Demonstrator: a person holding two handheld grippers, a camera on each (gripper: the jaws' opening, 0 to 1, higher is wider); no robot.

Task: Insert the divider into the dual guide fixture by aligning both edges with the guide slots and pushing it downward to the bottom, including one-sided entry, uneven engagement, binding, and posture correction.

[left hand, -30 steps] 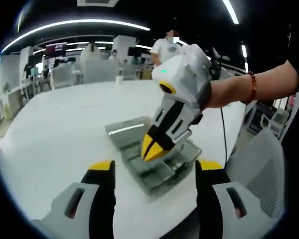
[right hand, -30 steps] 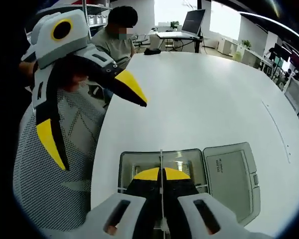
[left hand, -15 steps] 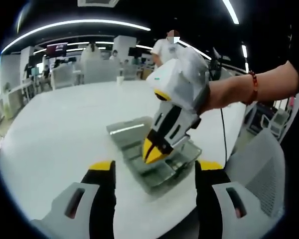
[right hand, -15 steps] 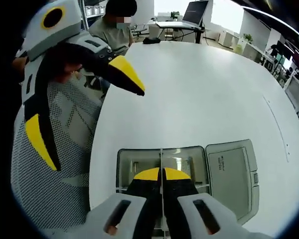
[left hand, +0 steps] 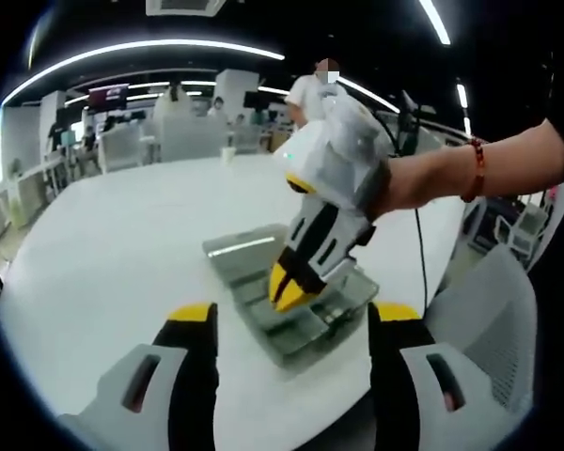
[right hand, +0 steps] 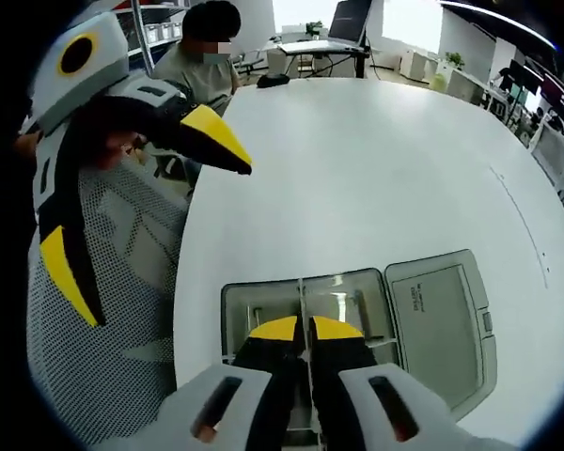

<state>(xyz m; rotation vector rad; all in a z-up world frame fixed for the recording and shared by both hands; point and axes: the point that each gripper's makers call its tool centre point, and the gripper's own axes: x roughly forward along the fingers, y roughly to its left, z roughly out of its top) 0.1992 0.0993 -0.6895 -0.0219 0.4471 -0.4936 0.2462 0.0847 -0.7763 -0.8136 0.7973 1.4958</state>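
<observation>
In the left gripper view, the left gripper (left hand: 291,324) hangs above the near edge of the white tabletop (left hand: 122,235), its yellow-tipped fingers (left hand: 193,319) spread wide with nothing between them. Beyond them lies the dual guide fixture (left hand: 305,319), a shallow clear box with its hinged lid (left hand: 240,246) folded flat onto the tabletop on the far left side. The right gripper (left hand: 289,285) reaches down into the box from the right, held by a hand with a red bead bracelet (left hand: 472,169) on the wrist.

In the right gripper view, the open box (right hand: 263,301) sits left of its flat lid (right hand: 442,319), which carries a small printed label. The right gripper's fingers (right hand: 274,331) are pressed close together on the divider (right hand: 303,305), a thin clear sheet seen edge-on as a pale line standing upright across the middle of the box. How deep it sits in the guide slots cannot be told. To the left, over a mesh chair (right hand: 122,282), the left gripper's fingers gape wide open.

Compared with a second ago, the right gripper stands steeper over the box in the left gripper view, and the box and lid sit a little higher and smaller in the right gripper view. The divider remains clamped and upright.
</observation>
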